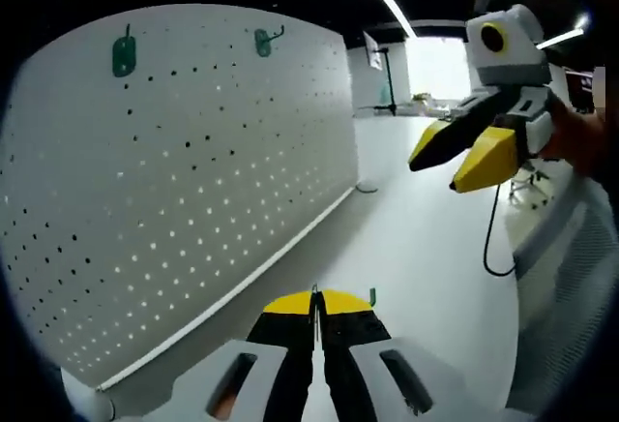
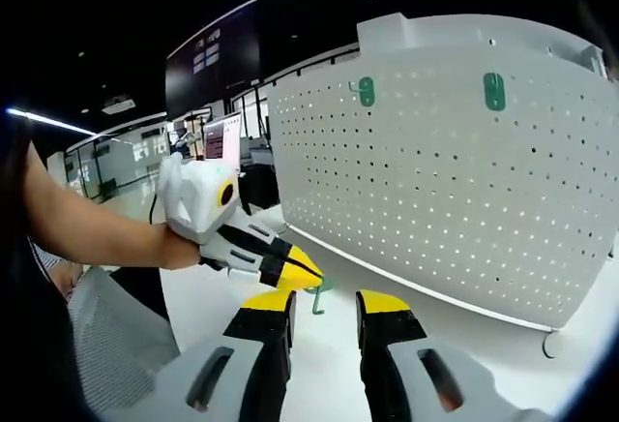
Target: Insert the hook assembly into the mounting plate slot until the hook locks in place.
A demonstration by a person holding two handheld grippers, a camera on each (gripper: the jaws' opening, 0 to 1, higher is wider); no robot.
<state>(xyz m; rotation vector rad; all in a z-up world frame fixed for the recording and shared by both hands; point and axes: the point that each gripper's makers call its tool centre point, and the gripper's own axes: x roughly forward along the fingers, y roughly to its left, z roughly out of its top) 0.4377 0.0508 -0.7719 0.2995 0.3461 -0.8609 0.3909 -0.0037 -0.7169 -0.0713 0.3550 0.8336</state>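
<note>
A white pegboard mounting plate (image 1: pixel 193 180) (image 2: pixel 455 180) stands upright on the white table. Two green hooks (image 1: pixel 124 54) (image 1: pixel 266 42) hang near its top edge, also seen as green hooks (image 2: pixel 366 91) (image 2: pixel 494 91) in the right gripper view. My left gripper (image 1: pixel 314 296) (image 2: pixel 302 269) is shut on a small green hook assembly (image 2: pixel 317 299), whose end (image 1: pixel 372 296) pokes out beside the yellow tips. It is held off the board, above the table. My right gripper (image 2: pixel 327 304) (image 1: pixel 455 156) is open with nothing in it, just beside the left gripper's tips.
The white table (image 1: pixel 426 248) (image 2: pixel 464 364) runs along the foot of the board. A black cable (image 1: pixel 493 238) hangs at its far edge. A person's arm (image 2: pixel 87 224) holds the left gripper. Monitors (image 2: pixel 222 136) and office furniture stand behind.
</note>
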